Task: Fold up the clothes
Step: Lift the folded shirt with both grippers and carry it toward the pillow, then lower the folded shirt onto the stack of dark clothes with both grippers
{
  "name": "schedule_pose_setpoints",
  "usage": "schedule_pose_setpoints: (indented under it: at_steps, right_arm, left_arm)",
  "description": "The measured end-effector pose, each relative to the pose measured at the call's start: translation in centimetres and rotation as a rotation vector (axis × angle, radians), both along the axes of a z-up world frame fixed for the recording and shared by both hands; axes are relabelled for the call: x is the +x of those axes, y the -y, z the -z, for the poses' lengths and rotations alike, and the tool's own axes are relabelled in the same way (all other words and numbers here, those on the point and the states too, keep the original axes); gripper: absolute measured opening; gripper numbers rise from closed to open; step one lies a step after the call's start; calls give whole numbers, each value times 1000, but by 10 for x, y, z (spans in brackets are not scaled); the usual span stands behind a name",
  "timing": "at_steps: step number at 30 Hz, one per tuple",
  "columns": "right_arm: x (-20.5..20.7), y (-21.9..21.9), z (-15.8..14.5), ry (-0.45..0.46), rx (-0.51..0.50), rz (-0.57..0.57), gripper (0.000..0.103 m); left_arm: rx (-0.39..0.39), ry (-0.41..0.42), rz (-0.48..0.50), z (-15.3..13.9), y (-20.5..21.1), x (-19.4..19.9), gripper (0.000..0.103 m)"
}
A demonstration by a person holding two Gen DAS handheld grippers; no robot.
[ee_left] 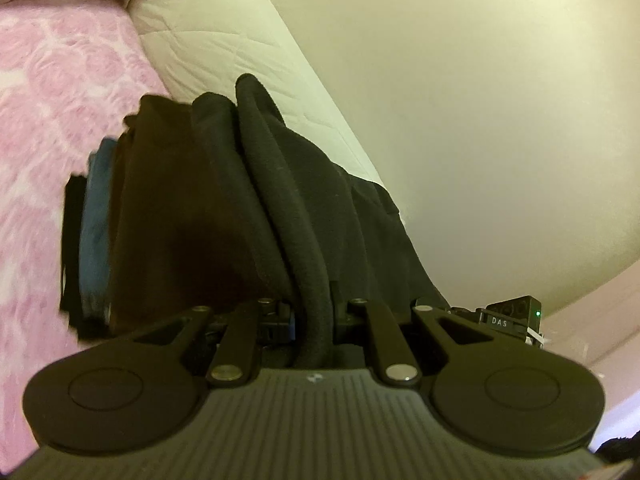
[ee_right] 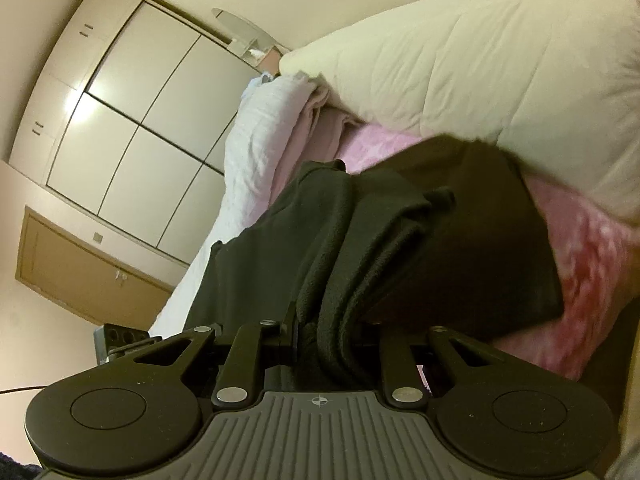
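Note:
A black fleece garment (ee_left: 304, 200) hangs folded in thick layers above the pink bed. My left gripper (ee_left: 316, 312) is shut on a rolled edge of it, which runs down between the jaws. Beside it in the left wrist view stands a stack of folded clothes (ee_left: 96, 232), with dark brown, blue and black layers. In the right wrist view the same black garment (ee_right: 360, 248) drapes away from my right gripper (ee_right: 332, 336), which is shut on a bunched fold. A dark brown folded piece (ee_right: 492, 232) lies behind it on the bed.
A pink patterned blanket (ee_left: 52, 120) covers the bed. A cream quilted duvet (ee_right: 480, 60) lies along the wall side. Folded white and pale pink bedding (ee_right: 272, 128) sits at the bed's far end. A white wardrobe (ee_right: 132, 112) and wooden cabinet (ee_right: 80, 272) stand beyond.

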State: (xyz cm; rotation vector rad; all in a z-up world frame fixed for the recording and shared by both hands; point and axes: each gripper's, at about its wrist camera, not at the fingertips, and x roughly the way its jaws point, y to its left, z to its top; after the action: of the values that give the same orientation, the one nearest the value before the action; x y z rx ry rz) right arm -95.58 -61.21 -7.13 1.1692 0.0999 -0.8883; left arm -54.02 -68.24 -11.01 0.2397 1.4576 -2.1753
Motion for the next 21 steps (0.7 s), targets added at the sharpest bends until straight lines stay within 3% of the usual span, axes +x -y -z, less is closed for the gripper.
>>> schedule_pose_setpoints:
  at_steps: [8,12,14,16,18,21]
  right_arm:
    - [-27,102,36,28,23,-20,18]
    - [-39,150,58,29,44,-32,18]
    - [-41,166,81,17,96,-37,19]
    - [-41,175,107,-36,149,-35,19]
    - [-44,180,125,-66,188,-11,26]
    - [-48,180,136,-80,220,8,29]
  left_arm:
    - [7,14,-31,18,88,-30,10]
    - [54,48,-58,47,118,-36,11]
    - [95,103,-79,71,129,-39,11]
    - [133,146,-116,93,133,-38,21]
    - [158,125,-127,102,130,-35,27]
    - [184,121,-148,102,122,-29,27]
